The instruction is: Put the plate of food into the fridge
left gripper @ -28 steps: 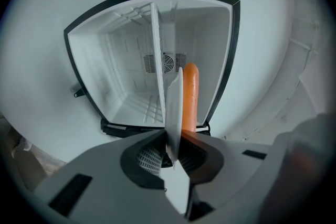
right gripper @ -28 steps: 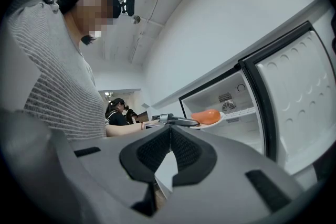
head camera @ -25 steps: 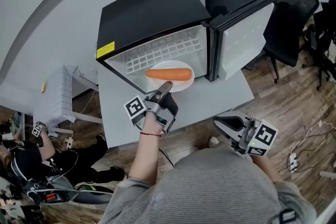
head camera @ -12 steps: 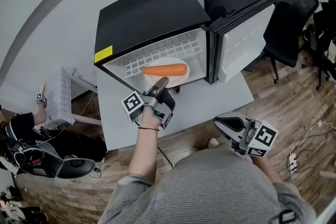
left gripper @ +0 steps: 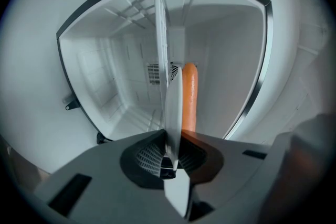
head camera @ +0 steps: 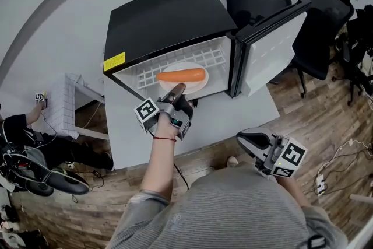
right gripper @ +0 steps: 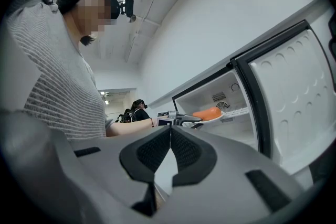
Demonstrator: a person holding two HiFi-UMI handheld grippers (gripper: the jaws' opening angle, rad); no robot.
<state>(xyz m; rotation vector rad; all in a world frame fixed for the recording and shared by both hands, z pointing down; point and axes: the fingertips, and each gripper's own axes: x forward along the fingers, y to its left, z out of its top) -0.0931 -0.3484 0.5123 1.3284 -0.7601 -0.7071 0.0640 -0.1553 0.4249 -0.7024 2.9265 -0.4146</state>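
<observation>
While the left gripper [head camera: 177, 89] clamps the plate [head camera: 197, 83] by its rim, plate and carrot [head camera: 180, 74] are inside the fridge [head camera: 163, 14] at its shelf [head camera: 213, 58]. This appears to be the insertion step; next, settle the plate flat and release. The right gripper [head camera: 246, 138] is closed and empty.

The left tool [head camera: 177, 89] hides the near rim of the plate [head camera: 198, 84]; the fridge door [right gripper: 294, 107] is partly cut off.

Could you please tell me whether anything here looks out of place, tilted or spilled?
Nothing stands out. The plate sits level in the left gripper's jaws, partly inside the open fridge, with the orange food lying whole on it.
</observation>
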